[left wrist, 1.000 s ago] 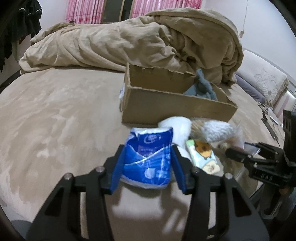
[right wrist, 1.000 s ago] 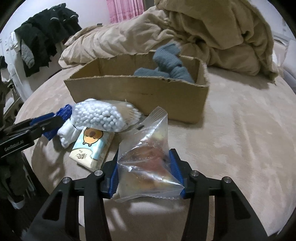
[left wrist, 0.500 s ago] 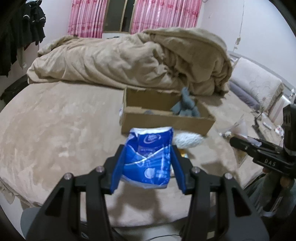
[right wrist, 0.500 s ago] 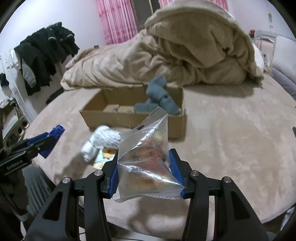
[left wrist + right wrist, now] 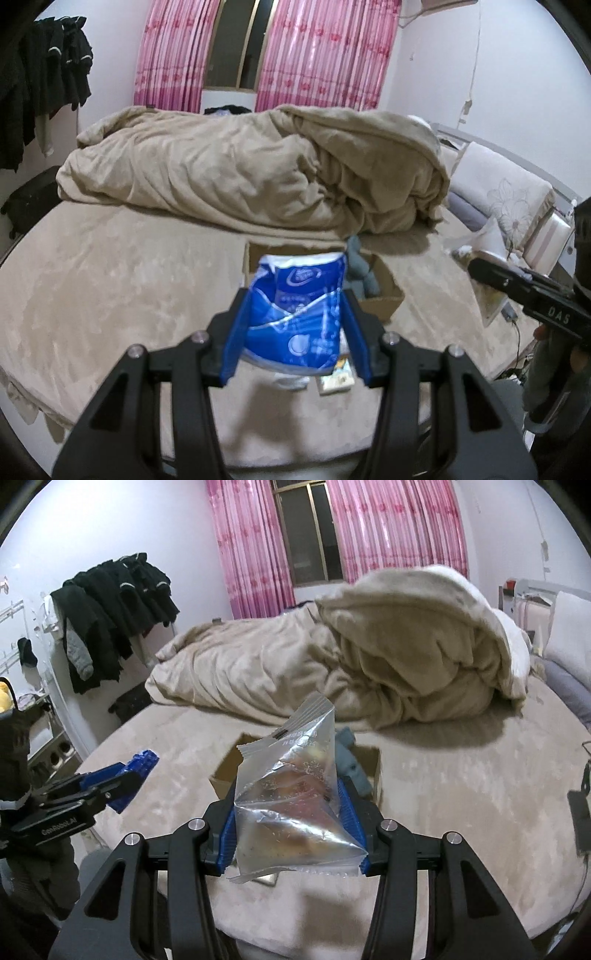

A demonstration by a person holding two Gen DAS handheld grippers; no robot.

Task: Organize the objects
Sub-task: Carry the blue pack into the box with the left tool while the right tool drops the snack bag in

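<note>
My left gripper (image 5: 295,332) is shut on a blue tissue pack (image 5: 295,314), held high above the bed. Behind and below the pack sits an open cardboard box (image 5: 384,299) with a grey-blue cloth (image 5: 360,269) inside. My right gripper (image 5: 291,827) is shut on a clear snack bag (image 5: 291,801) with bread inside; the same box (image 5: 225,771) and grey cloth (image 5: 351,764) show behind it. A small yellow-printed pack (image 5: 338,374) lies on the bed below the left gripper. Each gripper appears at the edge of the other's view.
A heaped beige duvet (image 5: 258,173) fills the back of the round bed (image 5: 92,280). Dark clothes (image 5: 110,605) hang on the left wall. Pillows (image 5: 517,192) lie at the right, and a dark cable and device (image 5: 580,812) rest near the bed's right edge.
Both grippers have risen well above the bed with their packs still held. The box and the loose items now look smaller and lower in both views.
</note>
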